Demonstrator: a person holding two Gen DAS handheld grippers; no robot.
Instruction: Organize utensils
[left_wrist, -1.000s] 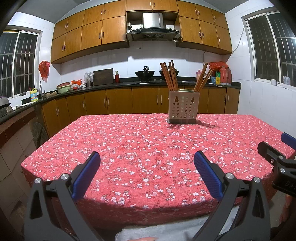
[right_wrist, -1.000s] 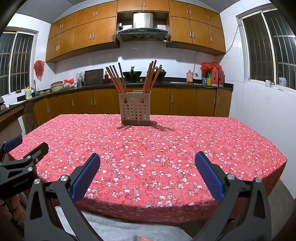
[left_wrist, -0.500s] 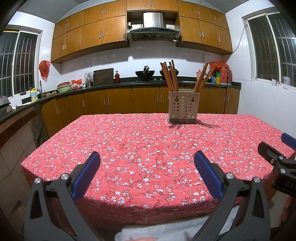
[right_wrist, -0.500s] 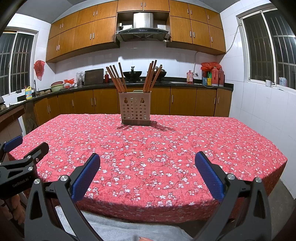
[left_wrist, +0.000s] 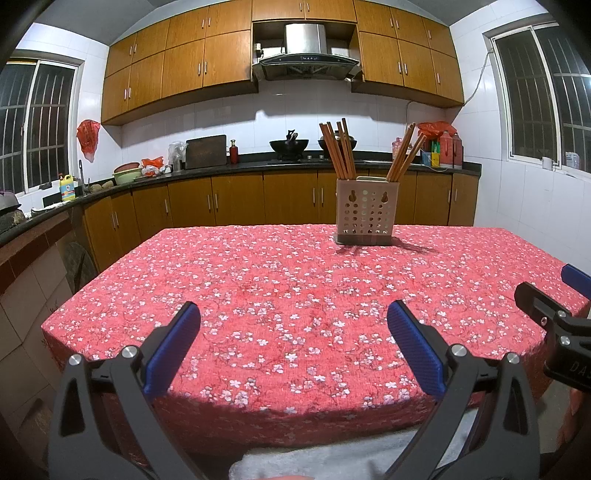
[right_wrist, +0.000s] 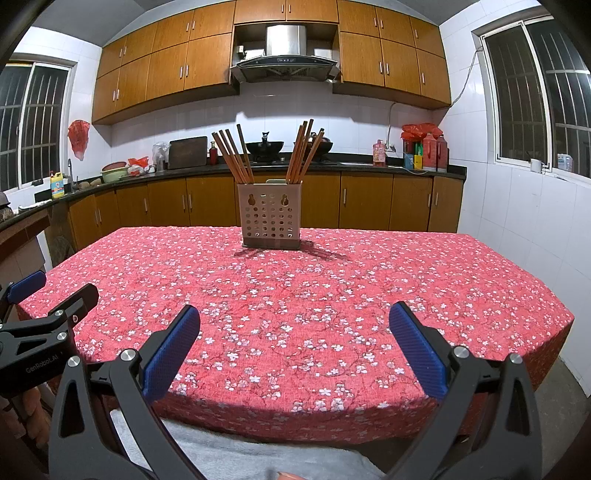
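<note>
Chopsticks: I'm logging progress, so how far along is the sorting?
Looks done: the chopsticks stand in two bunches in the holder, and none lie on the tablecloth. In hand: nothing; the left tool and right tool are both open and empty at the near edge. Left: apparently nothing, unless the bunches need re-sorting; I cannot tell.

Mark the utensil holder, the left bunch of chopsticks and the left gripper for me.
utensil holder (right_wrist: 270, 221), right wrist view, on its perforated front wall.
left bunch of chopsticks (right_wrist: 233, 157), right wrist view, mid-shafts above the holder's rim.
left gripper (left_wrist: 293, 345), left wrist view, midway between its blue fingertips, jaws wide apart.
</note>
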